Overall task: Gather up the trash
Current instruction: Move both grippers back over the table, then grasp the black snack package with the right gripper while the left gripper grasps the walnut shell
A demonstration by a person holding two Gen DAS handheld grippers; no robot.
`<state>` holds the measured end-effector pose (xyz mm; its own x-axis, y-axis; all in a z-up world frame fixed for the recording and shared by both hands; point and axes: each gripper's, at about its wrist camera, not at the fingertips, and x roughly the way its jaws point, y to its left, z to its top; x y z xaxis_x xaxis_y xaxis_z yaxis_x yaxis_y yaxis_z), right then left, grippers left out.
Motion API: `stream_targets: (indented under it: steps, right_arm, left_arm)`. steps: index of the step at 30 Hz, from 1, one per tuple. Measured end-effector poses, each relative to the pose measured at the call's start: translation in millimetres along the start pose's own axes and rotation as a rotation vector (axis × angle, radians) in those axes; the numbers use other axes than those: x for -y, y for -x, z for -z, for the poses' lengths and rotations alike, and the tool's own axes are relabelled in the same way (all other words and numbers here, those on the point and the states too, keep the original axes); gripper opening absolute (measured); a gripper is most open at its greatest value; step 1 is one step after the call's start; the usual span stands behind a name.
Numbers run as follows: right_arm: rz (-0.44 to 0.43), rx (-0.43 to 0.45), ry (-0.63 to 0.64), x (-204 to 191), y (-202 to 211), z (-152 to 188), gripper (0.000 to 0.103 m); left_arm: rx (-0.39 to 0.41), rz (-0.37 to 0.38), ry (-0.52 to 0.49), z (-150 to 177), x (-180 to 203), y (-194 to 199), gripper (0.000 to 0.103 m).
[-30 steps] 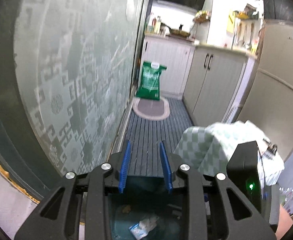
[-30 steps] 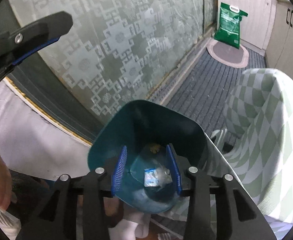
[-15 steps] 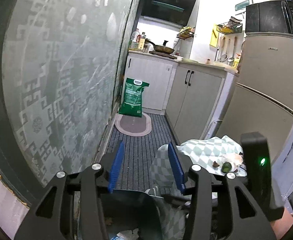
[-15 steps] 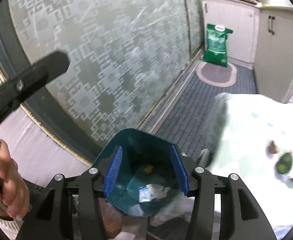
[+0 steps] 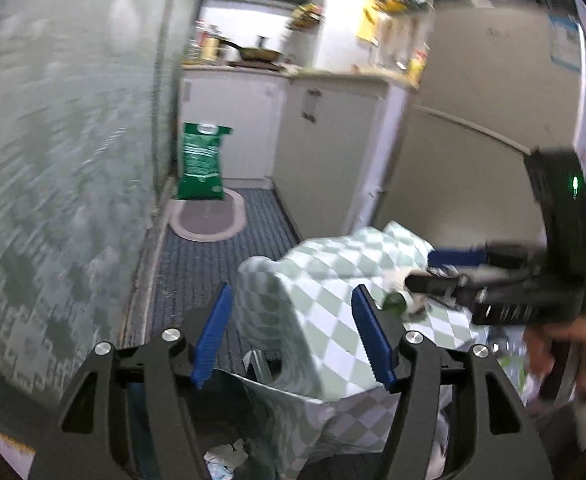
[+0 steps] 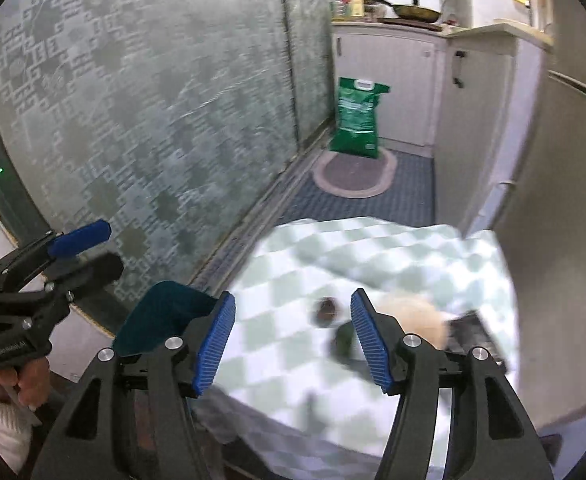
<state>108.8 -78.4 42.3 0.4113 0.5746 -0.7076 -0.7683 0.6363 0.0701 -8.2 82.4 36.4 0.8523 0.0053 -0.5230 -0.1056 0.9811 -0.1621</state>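
Blue ribbed pads line both tools, and both pairs of jaws are opening with nothing pressed between them. The left gripper [image 5: 291, 334] points down at the near corner of a small table under a green-and-white checked cloth [image 5: 333, 280]. The right gripper [image 6: 293, 338] hangs over the cloth top — a dark green piece [image 6: 345, 340] and a brown scrap [image 6: 325, 309] lie on the cloth in the gap between its pads, untouched, with a pale blurred lump [image 6: 413, 312] just to their right. What these bits are cannot be told; the picture is smeared.

A teal bin [image 6: 165, 316] stands just beside the table's left edge, and white crumpled trash [image 5: 225, 454] lies low inside it, between the left tool's arms. A hand [image 6: 29, 376] grips the left tool's handle.

Further out — a ribbed dark floor mat [image 5: 197, 264], an oval rug [image 6: 353, 176], a green sack [image 6: 357, 117] upright against white cabinets, patterned frosted glass [image 6: 133, 100] on the left, a pale fridge [image 5: 473, 152] on the right.
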Motion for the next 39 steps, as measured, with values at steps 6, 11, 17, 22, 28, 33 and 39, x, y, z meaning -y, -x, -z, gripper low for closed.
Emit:
stream_targets:
  steps: [6,11,17,22,28,33,39]
  right_arm:
    - [0.051,-0.011,-0.012,47,10,3,0.061]
    - [0.055,-0.011,-0.054,83,14,13,0.061]
    - [0.037,-0.004,-0.113,112,22,26,0.061]
    - [0.028,0.007,-0.138,131,30,36,0.061]
    - [0.028,-0.010,-0.163,149,27,48,0.061]
    - [0.033,-0.018,-0.191,158,21,58,0.060]
    - [-0.001,-0.029,-0.161,152,6,59,0.049]
  left_arm:
    - [-0.071,0.051,-0.138,-6,23,-37,0.065]
    - [-0.120,0.054,-0.261,-1,42,-69,0.065]
    - [-0.182,0.084,-0.338,11,59,-104,0.066]
    - [-0.238,0.094,-0.339,19,61,-127,0.064]
    - [-0.257,0.098,-0.347,23,69,-139,0.058]
    - [-0.262,0.075,-0.344,22,75,-148,0.052]
    - [-0.279,0.080,-0.356,24,83,-153,0.030]
